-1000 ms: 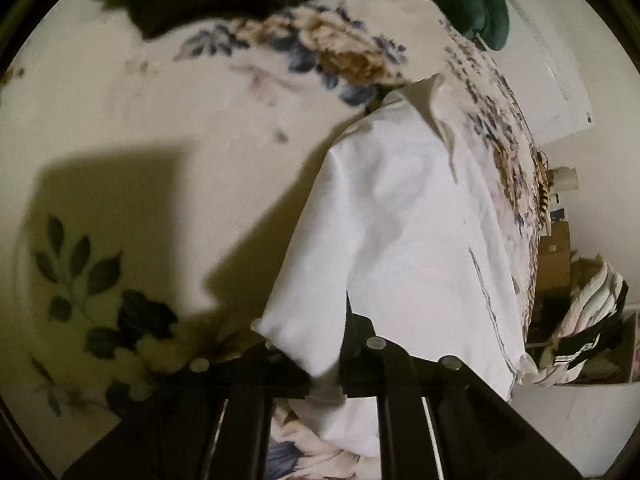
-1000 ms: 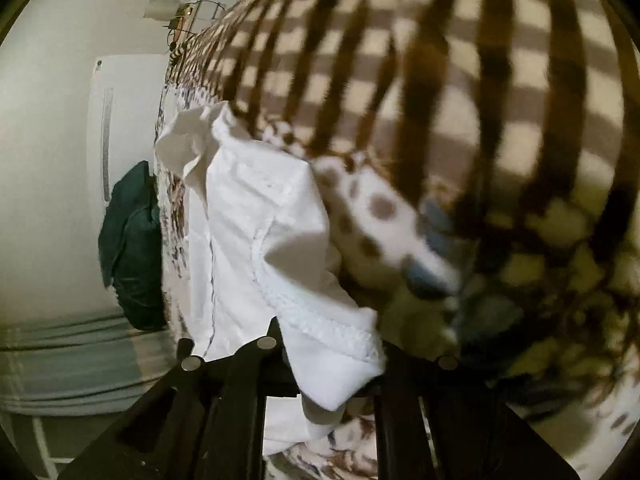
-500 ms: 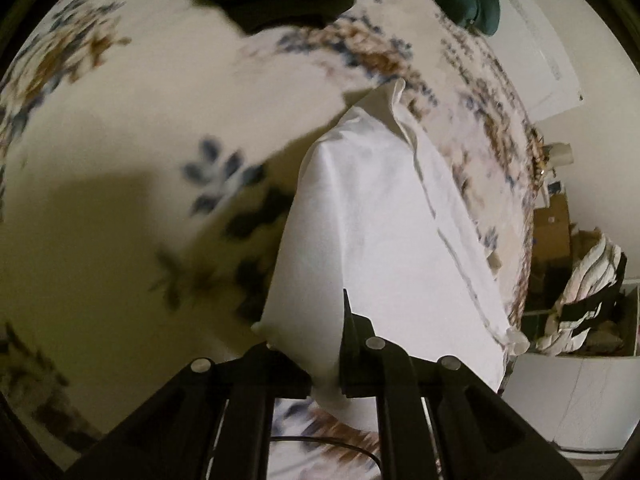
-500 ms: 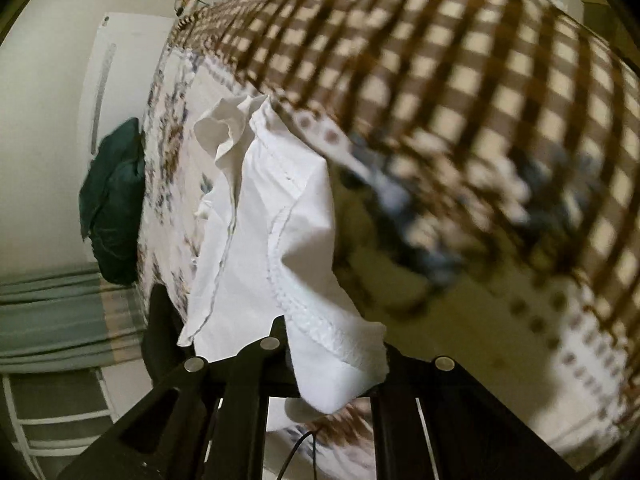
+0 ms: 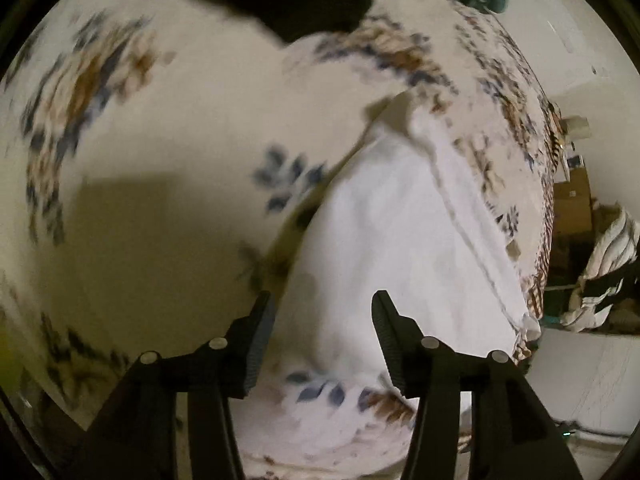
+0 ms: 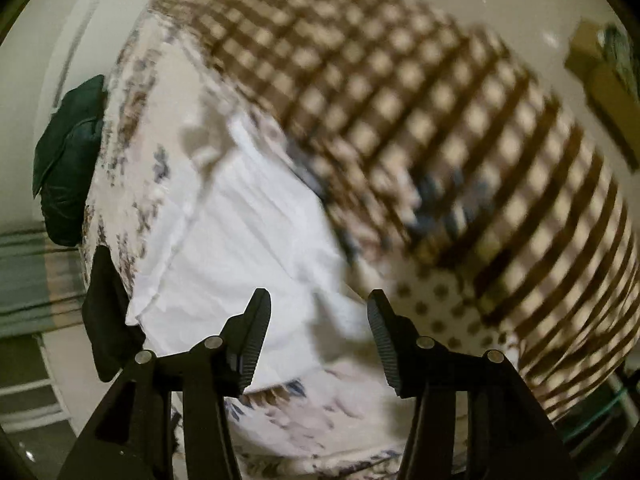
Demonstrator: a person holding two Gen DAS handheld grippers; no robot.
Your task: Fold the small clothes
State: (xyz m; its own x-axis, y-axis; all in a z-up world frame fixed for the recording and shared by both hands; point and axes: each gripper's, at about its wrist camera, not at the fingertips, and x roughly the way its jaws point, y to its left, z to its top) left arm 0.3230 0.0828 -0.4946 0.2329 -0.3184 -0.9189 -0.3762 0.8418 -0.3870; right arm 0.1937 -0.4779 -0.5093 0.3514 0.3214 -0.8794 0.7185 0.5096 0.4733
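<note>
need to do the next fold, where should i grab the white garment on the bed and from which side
Take the white garment by its near hem corners, coming down from above at the near edge. It lies flat on the floral bedspread, so only edges can be pinched; both tongs, left and right, are opening, empty.

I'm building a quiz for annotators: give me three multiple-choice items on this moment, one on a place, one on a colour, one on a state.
1. Where does the white garment lie?
A. on the floral bedspread
B. on a wooden floor
C. inside a basket

2. What colour is the bundle at the bed's edge?
A. red
B. dark green
C. yellow

3. How does the left hand-held gripper stand?
A. clamped on the garment
B. out of view
C. fingers apart, gripping nothing

Answers: 1 A, floral fabric surrounds the garment; 2 B, the right wrist view shows it dark green; 3 C, the jaws are opening and the cloth lies beyond, unpinched.
</note>
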